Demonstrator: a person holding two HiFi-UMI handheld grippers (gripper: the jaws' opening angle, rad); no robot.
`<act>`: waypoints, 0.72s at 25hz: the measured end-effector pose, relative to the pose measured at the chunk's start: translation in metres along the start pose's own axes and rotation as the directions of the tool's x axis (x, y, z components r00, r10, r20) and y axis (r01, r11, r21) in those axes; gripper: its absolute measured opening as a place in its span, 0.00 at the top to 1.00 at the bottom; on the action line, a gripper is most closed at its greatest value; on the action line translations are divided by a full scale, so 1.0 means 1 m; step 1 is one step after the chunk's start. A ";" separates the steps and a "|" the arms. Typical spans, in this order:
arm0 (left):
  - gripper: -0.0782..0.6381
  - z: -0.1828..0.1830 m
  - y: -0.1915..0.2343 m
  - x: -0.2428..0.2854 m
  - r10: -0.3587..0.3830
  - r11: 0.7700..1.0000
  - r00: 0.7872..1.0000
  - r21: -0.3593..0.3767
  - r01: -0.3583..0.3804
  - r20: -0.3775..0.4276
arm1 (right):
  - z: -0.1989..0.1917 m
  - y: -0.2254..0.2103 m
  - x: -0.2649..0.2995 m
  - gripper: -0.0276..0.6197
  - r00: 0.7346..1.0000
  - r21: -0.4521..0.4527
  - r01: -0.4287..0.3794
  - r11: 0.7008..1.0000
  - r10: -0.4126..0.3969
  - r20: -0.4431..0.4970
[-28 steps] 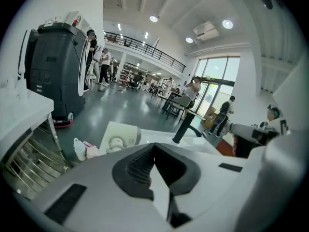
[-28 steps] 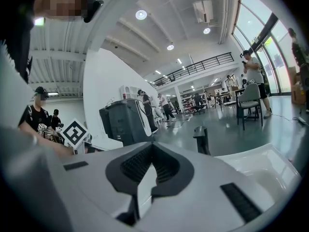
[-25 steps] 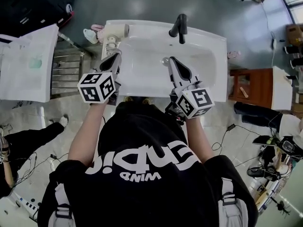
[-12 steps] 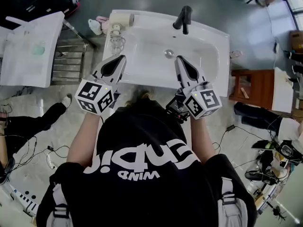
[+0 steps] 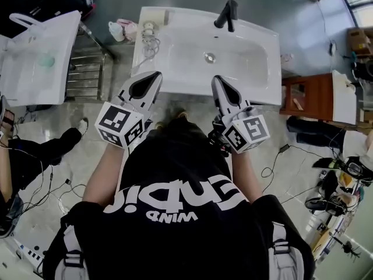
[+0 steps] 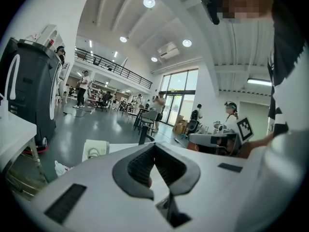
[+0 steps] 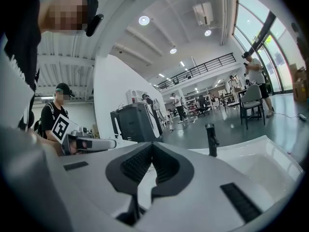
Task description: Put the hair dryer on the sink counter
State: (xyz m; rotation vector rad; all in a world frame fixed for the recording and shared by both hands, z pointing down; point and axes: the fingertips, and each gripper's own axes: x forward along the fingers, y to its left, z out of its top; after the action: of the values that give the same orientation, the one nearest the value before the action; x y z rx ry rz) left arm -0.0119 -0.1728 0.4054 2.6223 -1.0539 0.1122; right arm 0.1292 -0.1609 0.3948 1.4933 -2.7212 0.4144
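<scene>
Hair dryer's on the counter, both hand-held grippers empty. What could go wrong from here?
1. The hair dryer sits at the far left corner of the sink counter, near the edge; a nudge might tip it off.
2. Its cord lies loose beside the basin and could slide in.

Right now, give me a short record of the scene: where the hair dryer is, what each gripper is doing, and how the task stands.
hair dryer: lying on the sink counter, back left corner
cord: loose on the counter in front of the dryer
faucet: black, behind the basin
left gripper: jaws shut, nothing between them, at the counter's front left edge
right gripper: jaws shut, nothing between them, at the counter's front edge
contact: neither gripper touches the dryer
task: dryer appears already placed
</scene>
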 end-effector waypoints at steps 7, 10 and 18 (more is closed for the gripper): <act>0.87 0.010 -0.019 -0.011 0.006 1.000 1.000 0.028 -0.006 0.017 | 0.000 0.023 -0.013 0.93 1.000 -0.058 -0.010 0.998 0.009 -0.010; 0.87 0.011 -0.021 -0.014 0.030 0.999 0.999 0.034 -0.031 0.027 | 0.001 0.024 -0.016 0.93 1.000 -0.066 -0.019 0.998 0.018 -0.007; 0.87 0.018 -0.036 -0.013 0.070 0.995 0.991 0.059 -0.078 0.118 | 0.004 0.018 -0.026 0.93 0.997 -0.092 -0.070 0.993 0.072 0.016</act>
State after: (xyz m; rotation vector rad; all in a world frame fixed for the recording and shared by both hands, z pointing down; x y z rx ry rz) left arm 0.0022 -0.1453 0.3762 2.6741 -1.2056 0.0105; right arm 0.1287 -0.1315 0.3837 1.3897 -2.7729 0.2745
